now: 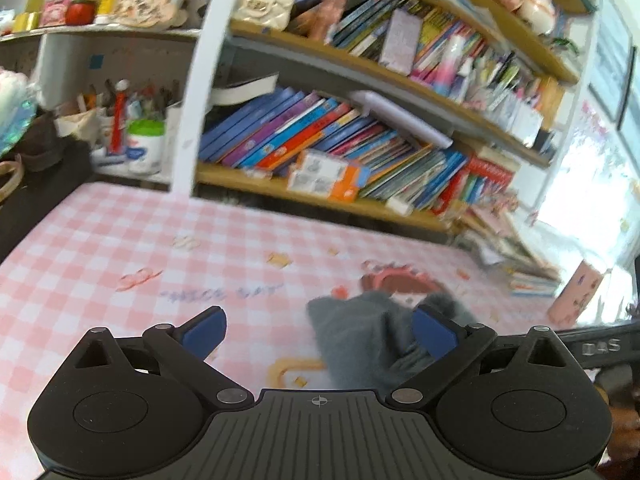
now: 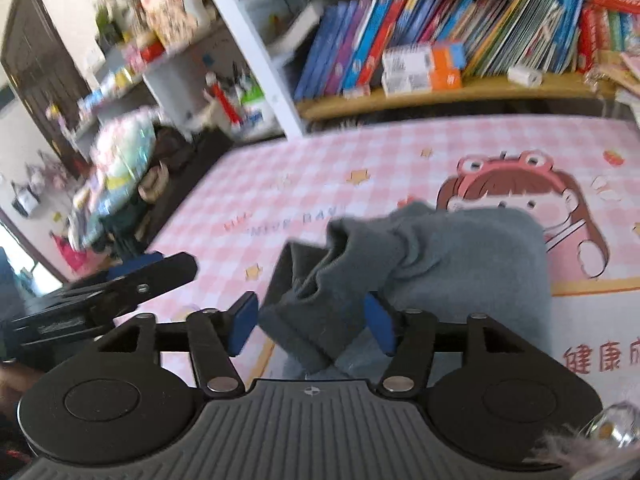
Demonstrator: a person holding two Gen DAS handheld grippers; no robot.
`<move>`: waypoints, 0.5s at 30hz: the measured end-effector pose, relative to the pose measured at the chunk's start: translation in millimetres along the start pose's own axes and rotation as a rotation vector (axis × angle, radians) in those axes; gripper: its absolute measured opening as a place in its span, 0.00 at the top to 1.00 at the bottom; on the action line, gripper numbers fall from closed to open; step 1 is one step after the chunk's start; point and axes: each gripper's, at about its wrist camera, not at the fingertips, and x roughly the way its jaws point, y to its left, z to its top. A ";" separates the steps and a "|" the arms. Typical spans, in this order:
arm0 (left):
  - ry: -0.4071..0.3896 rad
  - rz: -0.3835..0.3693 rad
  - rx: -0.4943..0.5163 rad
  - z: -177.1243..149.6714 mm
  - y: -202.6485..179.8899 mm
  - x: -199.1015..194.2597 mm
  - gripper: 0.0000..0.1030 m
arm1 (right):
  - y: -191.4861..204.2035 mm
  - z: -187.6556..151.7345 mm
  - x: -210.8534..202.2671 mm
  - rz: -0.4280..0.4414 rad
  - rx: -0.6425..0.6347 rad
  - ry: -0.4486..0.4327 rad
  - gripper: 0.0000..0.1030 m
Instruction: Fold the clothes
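A grey garment (image 2: 460,256) lies bunched on the pink checked table mat (image 2: 360,148), partly over a cartoon girl print. My right gripper (image 2: 310,304) stands open around a folded wad of the grey cloth. The wad lies loose between the blue pads (image 2: 242,322), and the left pad stands just clear of it. In the left wrist view the grey garment (image 1: 360,336) sits ahead and right of centre. My left gripper (image 1: 318,314) is wide open with its right finger against the cloth and nothing pinched. The left gripper's fingers (image 2: 152,272) also show at the left of the right wrist view.
Bookshelves (image 1: 320,140) crammed with books run along the table's far edge. Pen cups (image 1: 140,140) stand in a white cubby at the back left. A dark bag (image 1: 36,168) sits at the left edge, and loose books (image 1: 520,260) are stacked at the far right.
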 end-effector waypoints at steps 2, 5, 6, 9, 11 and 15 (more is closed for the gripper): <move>-0.008 -0.065 0.015 3.4 -8.6 6.6 0.02 | -8.7 1.0 -15.1 -0.006 0.030 -0.049 0.35; 0.017 -0.143 0.112 5.5 -32.6 24.8 0.03 | -32.0 3.1 -36.3 -0.089 0.099 -0.103 0.34; 0.027 -0.158 0.152 5.6 -41.2 31.1 0.06 | -39.8 3.3 -40.2 -0.127 0.116 -0.105 0.34; 0.078 -0.156 0.286 4.3 -66.3 53.5 0.24 | -61.0 2.5 -44.0 -0.228 0.103 -0.085 0.34; 0.124 -0.144 0.326 2.2 -76.7 69.7 0.36 | -73.1 1.2 -40.3 -0.281 0.072 -0.051 0.34; 0.212 -0.118 0.363 -2.3 -90.6 96.3 0.90 | -90.8 -5.8 -20.1 -0.311 0.051 0.043 0.33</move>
